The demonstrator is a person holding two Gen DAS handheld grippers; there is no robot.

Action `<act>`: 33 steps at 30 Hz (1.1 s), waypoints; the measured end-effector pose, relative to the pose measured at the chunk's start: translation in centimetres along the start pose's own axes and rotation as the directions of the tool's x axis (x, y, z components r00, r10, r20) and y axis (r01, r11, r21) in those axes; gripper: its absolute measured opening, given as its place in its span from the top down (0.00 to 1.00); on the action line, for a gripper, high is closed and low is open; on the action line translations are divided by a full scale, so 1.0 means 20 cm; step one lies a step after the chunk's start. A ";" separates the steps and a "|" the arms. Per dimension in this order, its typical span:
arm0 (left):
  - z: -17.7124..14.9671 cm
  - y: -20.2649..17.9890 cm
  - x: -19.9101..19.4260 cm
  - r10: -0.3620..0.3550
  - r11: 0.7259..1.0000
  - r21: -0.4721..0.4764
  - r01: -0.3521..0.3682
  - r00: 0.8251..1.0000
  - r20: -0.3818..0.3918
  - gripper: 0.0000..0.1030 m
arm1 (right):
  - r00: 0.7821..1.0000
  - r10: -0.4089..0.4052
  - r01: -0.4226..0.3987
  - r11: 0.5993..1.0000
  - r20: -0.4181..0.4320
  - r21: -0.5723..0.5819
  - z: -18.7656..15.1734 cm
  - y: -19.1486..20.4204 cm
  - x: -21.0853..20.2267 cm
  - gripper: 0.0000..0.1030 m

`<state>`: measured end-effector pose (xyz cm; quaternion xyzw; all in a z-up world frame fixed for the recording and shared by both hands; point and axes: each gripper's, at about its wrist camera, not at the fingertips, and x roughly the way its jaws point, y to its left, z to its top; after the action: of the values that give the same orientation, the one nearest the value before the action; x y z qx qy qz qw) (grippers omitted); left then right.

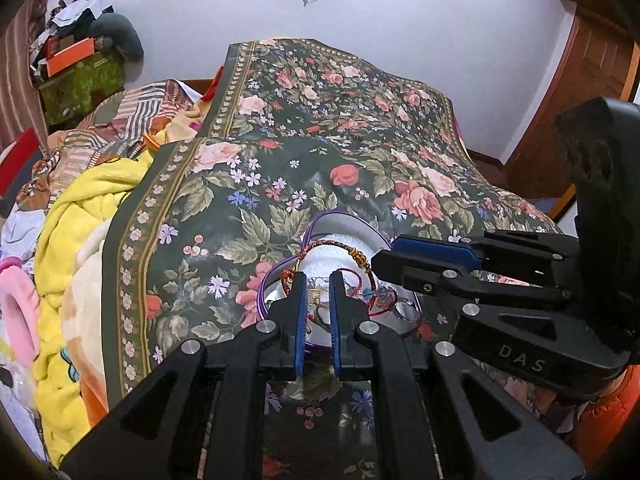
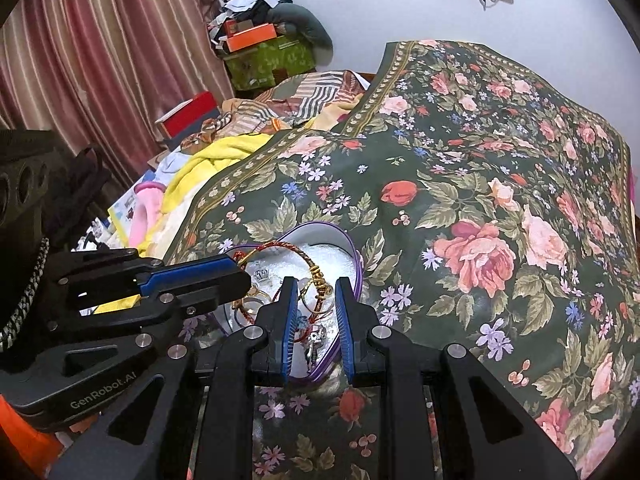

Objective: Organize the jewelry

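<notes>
A heart-shaped box with a purple rim [image 1: 336, 213] [image 2: 316, 224] and white lining lies on the floral bedspread. It holds tangled jewelry: a brown braided bracelet [image 1: 332, 244], a red cord bracelet [image 1: 360, 308], a gold bangle [image 2: 320, 276] and small rings. My left gripper [image 1: 318, 280] [image 2: 246, 276] hovers over the box's near left part, jaws shut with nothing visibly pinched. My right gripper [image 2: 316, 284] [image 1: 374, 264] hangs over the box's right side, its jaws a narrow gap apart; the jewelry shows through the gap, and nothing is seen clamped.
The dark floral bedspread [image 1: 360, 140] covers the bed. A yellow blanket [image 1: 80, 208] and piled fabrics lie at its left. Boxes and clothes [image 2: 260, 40] stack in the far corner by a pink curtain [image 2: 100, 60]. A wooden door [image 1: 580, 92] stands at the right.
</notes>
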<state>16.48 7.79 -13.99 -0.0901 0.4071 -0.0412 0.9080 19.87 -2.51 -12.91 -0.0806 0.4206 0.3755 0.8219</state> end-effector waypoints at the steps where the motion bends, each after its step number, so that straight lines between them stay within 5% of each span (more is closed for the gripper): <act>1: 0.00 0.00 0.00 -0.003 1.000 0.000 0.003 1.000 -0.002 0.93 | 1.000 0.000 0.000 1.000 -0.001 -0.001 0.00 0.00 0.00 0.83; 6: 0.00 0.00 -0.04 0.008 1.000 -0.006 -0.008 1.000 0.006 0.93 | 1.000 -0.001 0.001 1.000 0.020 0.009 0.02 0.00 -0.07 0.83; 12: 0.05 -0.01 -0.25 0.024 1.000 -0.012 -0.023 0.996 0.088 0.93 | 0.990 -0.016 0.013 1.000 0.141 0.023 0.07 0.05 -0.33 0.83; 19: 0.10 -0.10 -0.63 0.043 0.999 0.003 -0.045 0.966 0.256 0.93 | 0.933 -0.050 0.049 0.999 0.355 0.011 0.08 0.19 -0.76 0.83; 28: 0.03 -0.29 -1.16 0.063 0.995 0.039 -0.095 0.863 0.500 0.89 | 0.818 -0.089 0.115 0.993 0.568 -0.009 -0.04 0.44 -1.17 0.77; 32: -0.04 -0.37 -1.34 0.090 0.988 0.051 -0.147 0.807 0.584 0.87 | 0.775 -0.135 0.179 0.984 0.617 -0.009 -0.10 0.52 -1.23 0.53; 33: -0.07 -0.39 -1.37 0.096 0.986 0.051 -0.158 0.793 0.602 0.81 | 0.763 -0.149 0.195 0.981 0.629 -0.004 -0.12 0.54 -1.24 0.47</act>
<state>-2.81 4.10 6.78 -0.0263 0.1031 0.0304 0.9939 1.92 -9.70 6.21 -0.0178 0.1015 0.3183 0.9424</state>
